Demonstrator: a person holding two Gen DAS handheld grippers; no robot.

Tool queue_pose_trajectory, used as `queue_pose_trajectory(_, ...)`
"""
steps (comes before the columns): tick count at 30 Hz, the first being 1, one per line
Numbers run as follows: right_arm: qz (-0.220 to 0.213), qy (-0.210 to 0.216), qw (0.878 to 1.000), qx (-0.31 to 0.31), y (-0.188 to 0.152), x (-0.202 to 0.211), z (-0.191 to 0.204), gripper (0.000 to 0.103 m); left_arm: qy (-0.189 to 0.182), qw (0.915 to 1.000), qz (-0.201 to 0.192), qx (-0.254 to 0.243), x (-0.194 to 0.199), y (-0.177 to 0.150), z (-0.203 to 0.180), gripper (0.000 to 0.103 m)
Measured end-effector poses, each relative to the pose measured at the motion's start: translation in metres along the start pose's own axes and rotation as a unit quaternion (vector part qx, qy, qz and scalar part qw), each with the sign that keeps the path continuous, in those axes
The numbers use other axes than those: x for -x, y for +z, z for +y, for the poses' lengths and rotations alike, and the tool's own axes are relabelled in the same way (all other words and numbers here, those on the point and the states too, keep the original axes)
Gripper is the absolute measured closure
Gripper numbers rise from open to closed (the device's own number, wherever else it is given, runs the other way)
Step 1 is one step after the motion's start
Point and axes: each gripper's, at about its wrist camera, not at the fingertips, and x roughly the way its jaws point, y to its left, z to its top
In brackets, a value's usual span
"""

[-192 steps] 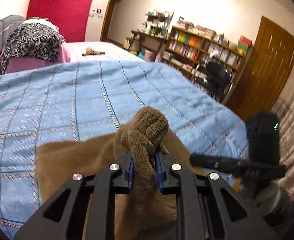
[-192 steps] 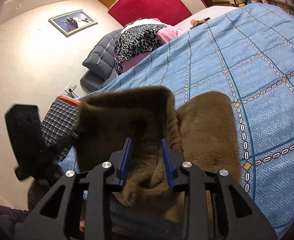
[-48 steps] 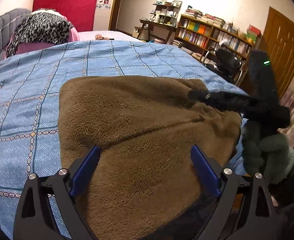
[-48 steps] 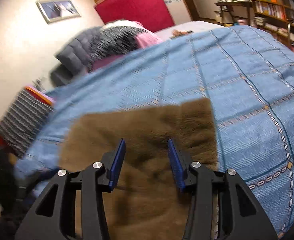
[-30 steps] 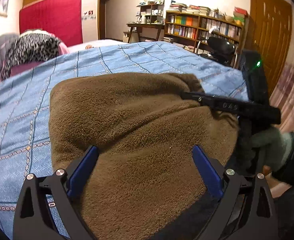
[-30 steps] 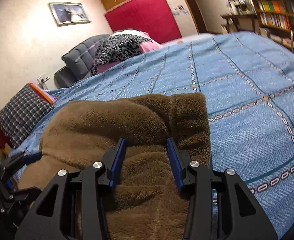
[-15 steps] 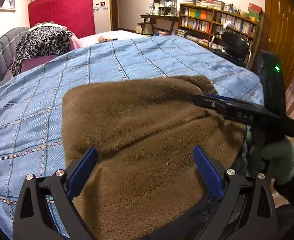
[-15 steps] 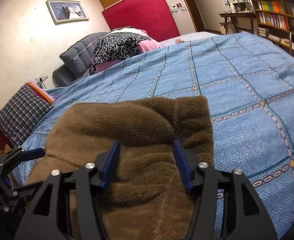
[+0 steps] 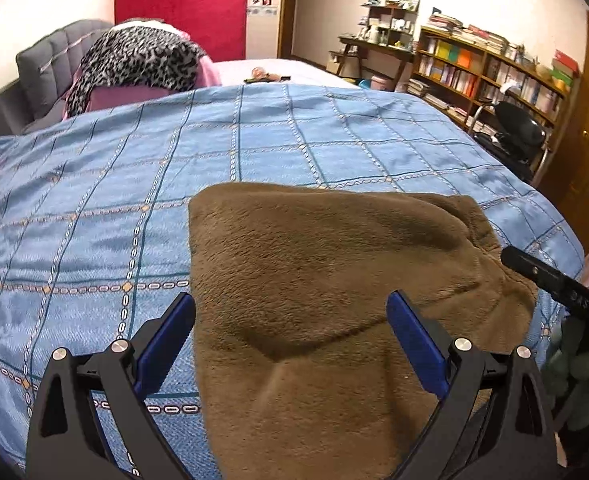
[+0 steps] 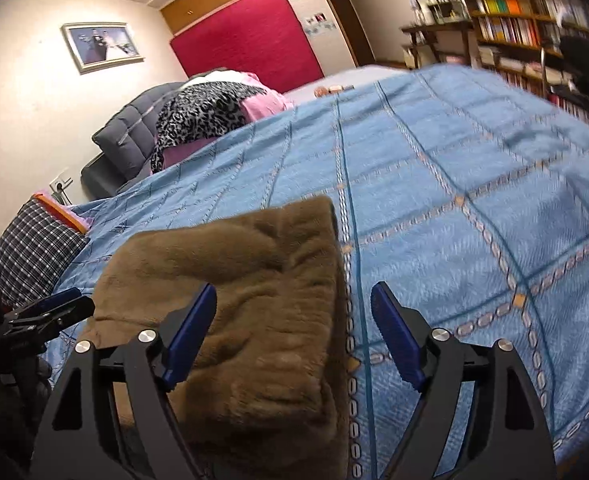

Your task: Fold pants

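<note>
Two blue pads of the left gripper [image 9: 290, 344] stood wide apart in the left wrist view, gripping nothing; the pants [image 9: 334, 300], a brown fleecy bundle, lay folded on the bedspread [image 9: 94, 220] at its near edge, under and beyond the gap between the pads; the left pad hung over bare bedspread just beside the pants, the right pad over the pants themselves; whether either pad touched cloth I cannot tell; the right gripper [image 9: 550, 280] showed as a dark finger at the pants' right edge, with a gloved hand [image 9: 578, 380] below it; beyond the bedspread sat a leopard-print throw [image 9: 138, 60] against a grey headboard [image 9: 42, 68], and a bookshelf [image 9: 490, 68] lined the far right wall.

One view over, from the right wrist, the right gripper [image 10: 294, 340] had its jaws opening, already wide; nothing was pinched between them; its left pad hung over the pants [image 10: 246, 288], its right pad over bare bedspread [image 10: 474, 200] past the pants' right edge; the left gripper [image 10: 50, 312] poked in at the pants' left side, its gap hard to read from here; a checked pillow [image 10: 38, 256] lay left of the pants, off the bedspread's corner.
</note>
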Motion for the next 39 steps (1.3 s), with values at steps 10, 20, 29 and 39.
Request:
queue_pose_trajectory(10,0.059,0.030,0.997,-0.045,-0.006,-0.027,-0.018,0.016,-0.009,0.9990,0.032,0.028,-0.019,-0.006,0.018,0.008)
queue_pose_trajectory(20,0.080,0.043,0.995,-0.052,-0.005,-0.037,-0.022,0.015,-0.031,0.9974,0.051,0.041,-0.030,-0.009,0.028,0.008)
queue_pose_trajectory(29,0.122,0.061,0.989,-0.056,0.003,-0.050,-0.027,0.008,-0.103,0.9848,0.099,0.099,-0.042,-0.008,0.050,0.005)
queue_pose_trajectory(39,0.156,0.074,0.983,-0.059,0.006,-0.062,-0.025,0.004,-0.187,0.9501,0.156,0.195,-0.065,-0.023,0.076,0.005)
